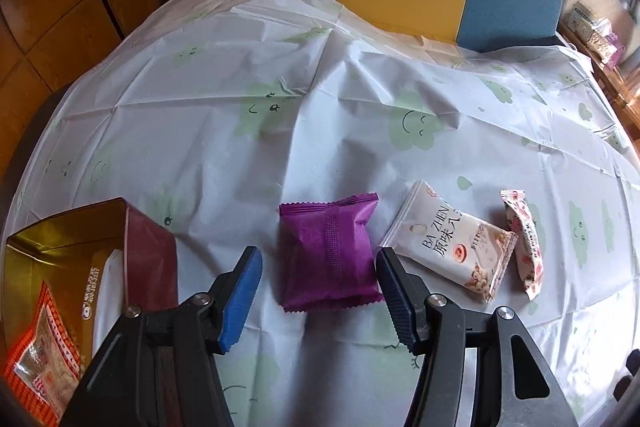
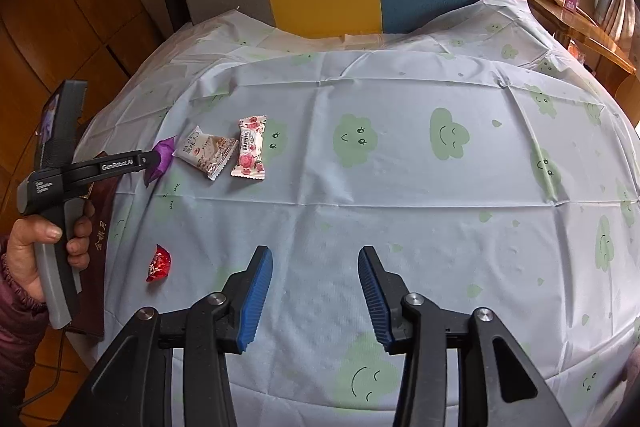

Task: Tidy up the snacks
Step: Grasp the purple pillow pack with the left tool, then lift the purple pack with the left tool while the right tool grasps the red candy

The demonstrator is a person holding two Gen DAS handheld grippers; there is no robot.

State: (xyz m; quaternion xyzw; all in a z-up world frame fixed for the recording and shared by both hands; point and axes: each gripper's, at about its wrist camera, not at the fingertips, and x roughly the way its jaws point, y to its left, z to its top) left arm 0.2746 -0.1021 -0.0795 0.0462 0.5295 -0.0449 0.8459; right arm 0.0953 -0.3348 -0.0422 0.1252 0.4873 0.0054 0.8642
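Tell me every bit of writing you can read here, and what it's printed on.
"BA ZHEN": white snack packet, beside large Chinese characters.
"GenRobot.AI": arm of the left tool, seen from the right wrist.
Unreadable: pink floral packet, red candy, orange packet in the gold box, box lid lettering.

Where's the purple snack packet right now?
The purple packet lies on the tablecloth between the open left gripper's jaws, left of the white packet.

The left gripper (image 1: 318, 267) has its jaws spread wide, blue pads facing inward. The right gripper (image 2: 316, 267) likewise has its jaws wide apart and nothing between them. The left hand (image 2: 36, 247) wraps the left gripper's handle.
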